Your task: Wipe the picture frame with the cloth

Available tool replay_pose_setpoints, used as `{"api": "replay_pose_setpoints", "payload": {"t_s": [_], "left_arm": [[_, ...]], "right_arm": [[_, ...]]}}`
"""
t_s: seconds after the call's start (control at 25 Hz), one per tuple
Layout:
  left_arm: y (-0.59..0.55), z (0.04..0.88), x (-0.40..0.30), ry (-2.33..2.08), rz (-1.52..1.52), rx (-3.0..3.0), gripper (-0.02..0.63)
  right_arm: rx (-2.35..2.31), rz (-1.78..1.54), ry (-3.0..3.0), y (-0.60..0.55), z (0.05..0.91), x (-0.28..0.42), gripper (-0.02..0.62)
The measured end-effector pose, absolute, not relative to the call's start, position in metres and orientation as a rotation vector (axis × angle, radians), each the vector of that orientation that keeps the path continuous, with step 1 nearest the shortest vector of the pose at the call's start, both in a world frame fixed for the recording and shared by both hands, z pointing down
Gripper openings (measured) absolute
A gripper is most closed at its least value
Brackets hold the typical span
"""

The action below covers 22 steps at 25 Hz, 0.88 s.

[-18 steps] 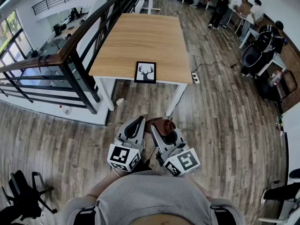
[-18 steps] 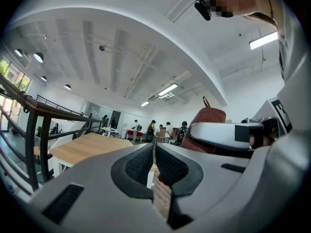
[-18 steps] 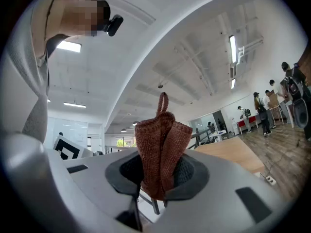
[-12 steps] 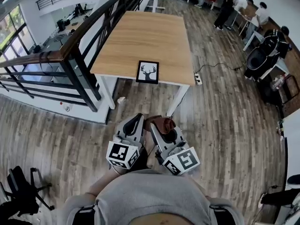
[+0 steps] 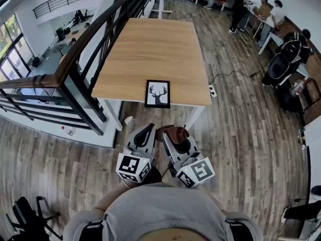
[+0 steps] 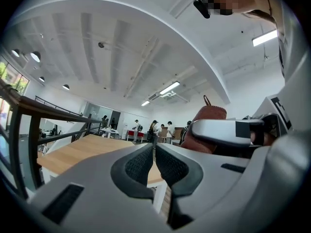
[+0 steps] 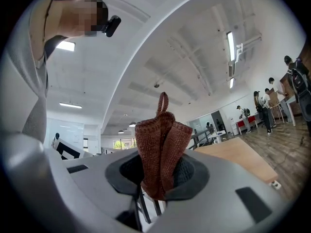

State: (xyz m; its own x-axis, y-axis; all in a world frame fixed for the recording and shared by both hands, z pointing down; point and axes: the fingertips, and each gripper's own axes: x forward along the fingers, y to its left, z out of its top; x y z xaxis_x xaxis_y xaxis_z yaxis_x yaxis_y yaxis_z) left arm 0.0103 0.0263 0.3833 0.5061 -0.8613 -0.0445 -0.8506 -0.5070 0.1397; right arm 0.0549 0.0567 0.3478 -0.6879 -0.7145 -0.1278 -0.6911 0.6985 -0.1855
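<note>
- Wooden table (image 5: 150, 44) in an open-plan office, seen from above: the picture frame (image 5: 157, 93) lies flat at the table's near edge, black-bordered, showing a dark deer head with antlers on white.
- My right gripper (image 7: 158, 174) is clamped on the cloth (image 7: 163, 140), a rust-brown knitted rag bunched between the jaws, with a small loop standing up from its top.
- My left gripper (image 6: 154, 165) is closed, pads together with nothing between them.
- I hold both grippers side by side close to my body, above the plank floor (image 5: 241, 134), well apart from the table and the frame.
- A dark railing (image 5: 75, 59) runs along the table's left side.
- A white power strip (image 5: 212, 90) lies on the floor by the table's right near corner.
- Several people (image 5: 251, 6) stand at the far right of the room.
</note>
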Motion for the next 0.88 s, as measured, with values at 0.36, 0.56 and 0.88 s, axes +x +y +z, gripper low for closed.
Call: {"api": "replay_pose_setpoints", "payload": {"t_s": [0.36,0.56,0.88], "left_arm": [[-0.099,0.365,-0.02,-1.479,-0.162,2.669,0.009],[-0.149,0.371,-0.026,-1.412,-0.127,2.708,0.009],[-0.192,0.379,-0.013,-1.357,-0.108,2.699,0.009]], "right_arm": [[-1.198,-0.168,2.668,-0.067,0.33,0.032,0.097],[-1.238,-0.168,2.618,-0.118,0.331,0.022,0.097],[-1.254,-0.201,2.618,-0.158,0.333,0.025,0.097]]}}
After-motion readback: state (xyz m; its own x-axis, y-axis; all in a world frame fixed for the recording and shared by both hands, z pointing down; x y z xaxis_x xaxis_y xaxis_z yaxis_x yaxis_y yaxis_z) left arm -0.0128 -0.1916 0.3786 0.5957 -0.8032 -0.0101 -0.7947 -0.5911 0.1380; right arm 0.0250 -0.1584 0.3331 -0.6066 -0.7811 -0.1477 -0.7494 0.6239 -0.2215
